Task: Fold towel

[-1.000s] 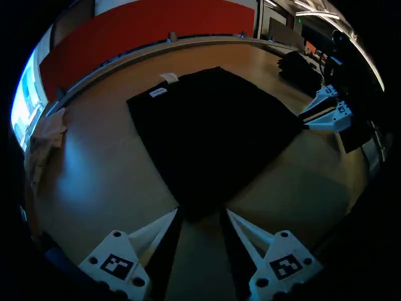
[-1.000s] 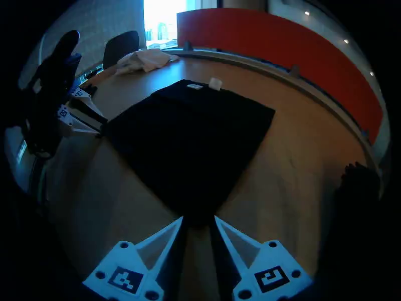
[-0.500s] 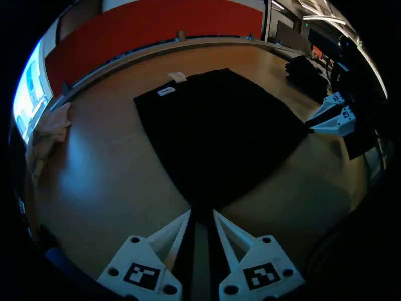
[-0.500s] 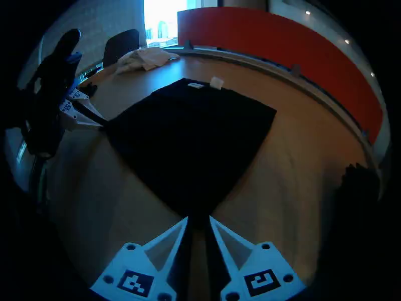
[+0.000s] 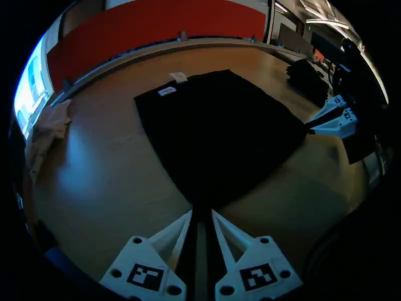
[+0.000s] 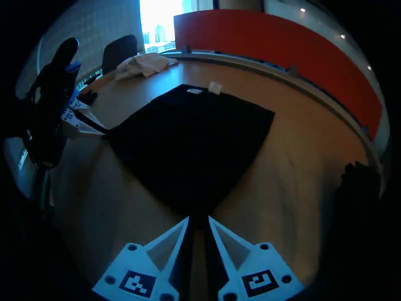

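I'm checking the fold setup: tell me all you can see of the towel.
The towel is black, soft cloth, roughly square, spread flat and unfolded on the wooden table. Two small white tags sit by a far corner. The left claw pinches one near corner, the right claw the next one.

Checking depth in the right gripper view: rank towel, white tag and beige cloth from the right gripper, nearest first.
1. towel, its corner at the fingers of the right gripper.
2. white tag, on the towel's far edge.
3. beige cloth, far back, left.
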Demonstrator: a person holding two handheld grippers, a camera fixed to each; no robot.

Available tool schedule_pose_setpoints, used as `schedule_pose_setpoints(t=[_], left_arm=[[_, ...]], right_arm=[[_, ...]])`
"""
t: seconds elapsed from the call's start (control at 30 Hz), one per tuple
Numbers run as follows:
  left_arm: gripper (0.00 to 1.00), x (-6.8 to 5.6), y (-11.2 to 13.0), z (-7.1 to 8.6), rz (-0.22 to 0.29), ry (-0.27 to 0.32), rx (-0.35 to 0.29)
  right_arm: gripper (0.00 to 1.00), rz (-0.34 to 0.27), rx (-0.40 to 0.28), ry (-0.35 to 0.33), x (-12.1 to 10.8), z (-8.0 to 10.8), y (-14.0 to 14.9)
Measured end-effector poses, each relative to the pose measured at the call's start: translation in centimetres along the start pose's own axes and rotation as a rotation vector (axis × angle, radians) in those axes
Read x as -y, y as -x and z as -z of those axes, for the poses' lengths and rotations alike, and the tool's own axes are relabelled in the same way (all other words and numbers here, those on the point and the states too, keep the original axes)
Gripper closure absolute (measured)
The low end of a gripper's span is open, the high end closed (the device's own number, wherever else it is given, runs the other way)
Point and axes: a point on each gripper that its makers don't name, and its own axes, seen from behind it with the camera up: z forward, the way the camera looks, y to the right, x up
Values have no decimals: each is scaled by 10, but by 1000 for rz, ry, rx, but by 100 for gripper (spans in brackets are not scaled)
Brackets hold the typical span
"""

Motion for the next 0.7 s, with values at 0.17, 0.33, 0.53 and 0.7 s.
schedule_pose_setpoints(t=[0.17,0.33,0.53,0.7], left_arm=[[90,0,-2,1,7,-5,-3],[90,0,-5,5,15,-6,-9],[90,1,-13,16,36,-7,-18],[90,1,-19,30,50,-8,-28]], right_arm=[[88,12,1,3,0,0,0],[88,18,-7,7,-1,2,-4],[88,23,-27,11,-1,9,-14],[88,19,-58,13,0,22,-29]])
